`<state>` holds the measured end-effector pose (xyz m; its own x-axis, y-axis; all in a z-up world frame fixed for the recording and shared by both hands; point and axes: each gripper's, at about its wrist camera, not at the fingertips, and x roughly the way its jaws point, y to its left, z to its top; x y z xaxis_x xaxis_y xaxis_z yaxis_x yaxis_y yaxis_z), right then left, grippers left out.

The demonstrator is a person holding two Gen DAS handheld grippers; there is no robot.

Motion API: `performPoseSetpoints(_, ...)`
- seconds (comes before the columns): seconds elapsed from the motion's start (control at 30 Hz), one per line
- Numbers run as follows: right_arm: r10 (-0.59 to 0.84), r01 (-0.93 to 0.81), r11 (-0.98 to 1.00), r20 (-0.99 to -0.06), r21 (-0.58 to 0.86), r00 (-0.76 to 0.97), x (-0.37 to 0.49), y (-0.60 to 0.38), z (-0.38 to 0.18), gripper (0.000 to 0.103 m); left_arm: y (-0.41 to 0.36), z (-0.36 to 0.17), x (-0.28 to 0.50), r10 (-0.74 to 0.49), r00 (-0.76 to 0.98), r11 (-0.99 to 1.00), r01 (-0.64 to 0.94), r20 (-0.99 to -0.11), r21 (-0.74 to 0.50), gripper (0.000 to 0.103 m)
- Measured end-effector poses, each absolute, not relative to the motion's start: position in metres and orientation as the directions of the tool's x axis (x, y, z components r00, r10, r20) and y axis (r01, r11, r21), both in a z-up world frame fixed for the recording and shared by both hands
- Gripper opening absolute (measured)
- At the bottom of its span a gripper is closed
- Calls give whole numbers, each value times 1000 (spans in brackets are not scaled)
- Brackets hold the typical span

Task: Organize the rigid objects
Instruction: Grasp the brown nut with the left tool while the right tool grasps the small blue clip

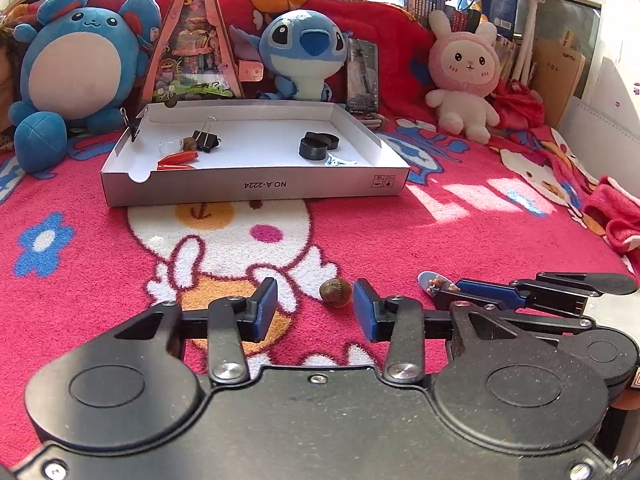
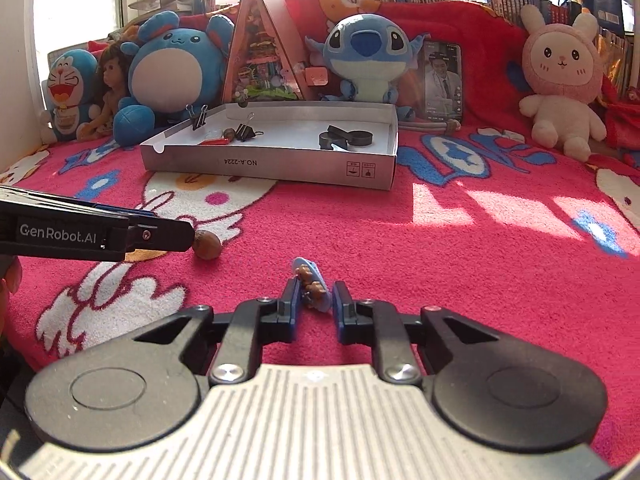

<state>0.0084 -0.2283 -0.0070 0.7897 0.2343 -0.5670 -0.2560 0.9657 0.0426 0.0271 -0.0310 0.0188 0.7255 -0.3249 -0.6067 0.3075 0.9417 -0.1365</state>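
A brown walnut lies on the red blanket between the open fingers of my left gripper, close to the right pad; it also shows in the right wrist view. A small blue clip with bear figures lies between the fingers of my right gripper, which is open around it; the clip also shows in the left wrist view. A white cardboard tray stands farther back, holding black binder clips, black round discs, red pieces and a second walnut.
Plush toys line the back: a round blue one, Stitch and a pink rabbit. A triangular miniature house and a phone stand behind the tray. A red cloth lies at right.
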Motion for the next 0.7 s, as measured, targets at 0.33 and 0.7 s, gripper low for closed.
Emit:
performPoseSetpoints(0.33, 151, -187, 982, -571, -6, 807, 8, -244, -7, 53, -50, 7, 28, -309, 723, 940, 331, -618, -82, 17)
performPoseSetpoints(0.7, 59, -29, 998, -573, 62, 817, 17, -260, -5, 54, -41, 11, 30, -275, 742, 953, 296, -612, -68, 17)
